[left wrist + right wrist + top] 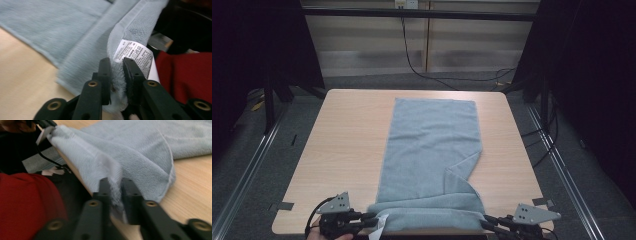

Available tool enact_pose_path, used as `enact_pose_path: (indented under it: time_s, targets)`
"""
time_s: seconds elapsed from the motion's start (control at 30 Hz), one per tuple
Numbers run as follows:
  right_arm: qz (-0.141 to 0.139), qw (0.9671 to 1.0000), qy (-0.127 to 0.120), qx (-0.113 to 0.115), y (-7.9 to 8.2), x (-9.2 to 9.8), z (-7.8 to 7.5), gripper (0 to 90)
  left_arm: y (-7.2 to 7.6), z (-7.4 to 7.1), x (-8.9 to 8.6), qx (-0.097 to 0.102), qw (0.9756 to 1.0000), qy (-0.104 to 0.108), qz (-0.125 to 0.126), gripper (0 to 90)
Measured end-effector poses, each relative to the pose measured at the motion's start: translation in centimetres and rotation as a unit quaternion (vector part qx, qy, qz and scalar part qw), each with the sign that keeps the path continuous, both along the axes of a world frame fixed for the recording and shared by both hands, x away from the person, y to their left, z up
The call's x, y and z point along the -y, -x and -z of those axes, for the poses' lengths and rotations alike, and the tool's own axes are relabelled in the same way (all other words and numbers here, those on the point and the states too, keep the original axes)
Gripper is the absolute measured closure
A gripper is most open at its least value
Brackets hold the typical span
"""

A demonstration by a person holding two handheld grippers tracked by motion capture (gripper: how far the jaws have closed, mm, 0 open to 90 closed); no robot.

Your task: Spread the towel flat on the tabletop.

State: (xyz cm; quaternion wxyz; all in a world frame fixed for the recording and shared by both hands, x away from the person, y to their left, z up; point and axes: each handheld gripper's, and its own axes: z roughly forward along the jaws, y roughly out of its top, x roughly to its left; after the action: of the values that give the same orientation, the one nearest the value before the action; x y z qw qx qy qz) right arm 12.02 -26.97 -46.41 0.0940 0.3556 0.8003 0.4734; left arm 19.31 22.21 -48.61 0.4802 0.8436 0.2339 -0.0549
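Grey-blue towel [432, 150] lies on the wooden surface [342, 145]; the left claw [373, 219] and right claw [488, 221] each pinch a near corner at the surface's near edge.

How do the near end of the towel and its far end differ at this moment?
The far end of the grey towel lies flat and spread on the table, with no gripper at it. The near end is bunched into a thick fold at the table edge; the left gripper and the right gripper each have a corner of it between their jaws. A white care label shows at the near end, none at the far end. Both ends are the same grey cloth.
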Motion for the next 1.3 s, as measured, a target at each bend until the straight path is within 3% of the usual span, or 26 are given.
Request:
enact_pose_path:
  time_s: [0.07,0.13,0.2,0.27,0.37,0.43,0.5,0.57,0.6,0.67,0.7,0.77,0.8,0.83,0.9,0.97,1.1,1.3]
  targets:
    - [-0.011,0.9999,-0.007,0.001,0.3,0.0,-0.7,66.9,0.5,-0.5,-0.2,0.005,0.9999,0.010,0.013,70.7]
    - [-0.008,0.9997,-0.015,0.020,0.3,0.0,-1.6,61.3,0.8,-1.1,-0.1,0.012,0.9996,0.020,0.016,62.4]
    - [-0.006,0.9995,-0.016,0.028,-0.2,0.1,-2.4,59.3,0.4,-1.8,0.0,0.018,0.9992,0.032,0.018,60.7]
    - [-0.001,0.9992,-0.020,0.034,-1.2,0.0,-2.8,58.3,-0.5,-2.6,0.3,0.027,0.9987,0.039,0.018,58.4]
    - [0.012,0.9994,-0.009,0.032,-4.0,-0.6,-2.2,57.8,-2.5,-3.1,0.9,0.029,0.9984,0.048,0.008,57.1]
    - [0.011,0.9998,-0.003,0.017,-6.1,-1.1,-1.5,57.3,-4.7,-2.8,1.6,0.029,0.9990,0.033,-0.005,57.7]
    - [0.017,0.9993,0.032,0.008,-8.4,-2.0,-0.7,56.0,-7.1,-1.8,2.4,0.019,0.9993,0.023,-0.025,59.9]
    - [0.008,0.9991,0.042,-0.006,-10.7,-2.8,-0.1,55.3,-9.2,-0.7,3.3,0.014,0.9990,-0.004,-0.041,60.4]
    - [0.007,0.9988,0.047,-0.010,-11.7,-3.3,0.2,53.9,-10.0,-0.2,3.9,0.005,0.9991,-0.017,-0.038,60.5]
    - [-0.001,0.9980,0.058,-0.026,-13.5,-4.3,0.7,52.1,-11.4,0.8,5.0,0.006,0.9978,-0.053,-0.041,57.4]
    - [-0.003,0.9973,0.066,-0.032,-14.5,-4.8,1.0,50.2,-11.7,1.1,5.3,0.015,0.9972,-0.054,-0.050,54.2]
    - [-0.012,0.9965,0.055,-0.062,-15.8,-5.3,1.6,44.6,-12.2,1.8,5.7,0.004,0.9971,-0.058,-0.050,51.0]
    - [-0.003,0.9952,0.057,-0.079,-16.2,-5.6,2.1,44.7,-12.0,2.0,5.8,0.015,0.9968,-0.060,-0.051,50.8]
    - [0.004,0.9946,0.067,-0.079,-16.4,-6.0,2.5,54.6,-11.8,1.9,5.9,0.028,0.9956,-0.072,-0.054,53.4]
    - [0.006,0.9952,0.070,-0.068,-16.1,-6.2,2.5,76.2,-11.3,1.7,5.7,0.048,0.9927,-0.094,-0.058,68.0]
    - [0.004,0.9970,0.059,-0.049,-15.3,-5.8,1.7,88.2,-11.1,1.9,5.1,0.051,0.9926,-0.092,-0.061,76.7]
    - [0.022,0.9984,0.042,-0.030,-13.4,-4.1,0.4,89.7,-10.8,1.8,4.1,0.041,0.9928,-0.092,-0.065,84.5]
    - [0.071,0.9962,0.041,-0.029,-9.8,-0.5,0.3,89.9,-10.4,1.8,2.9,0.037,0.9923,-0.092,-0.075,86.0]
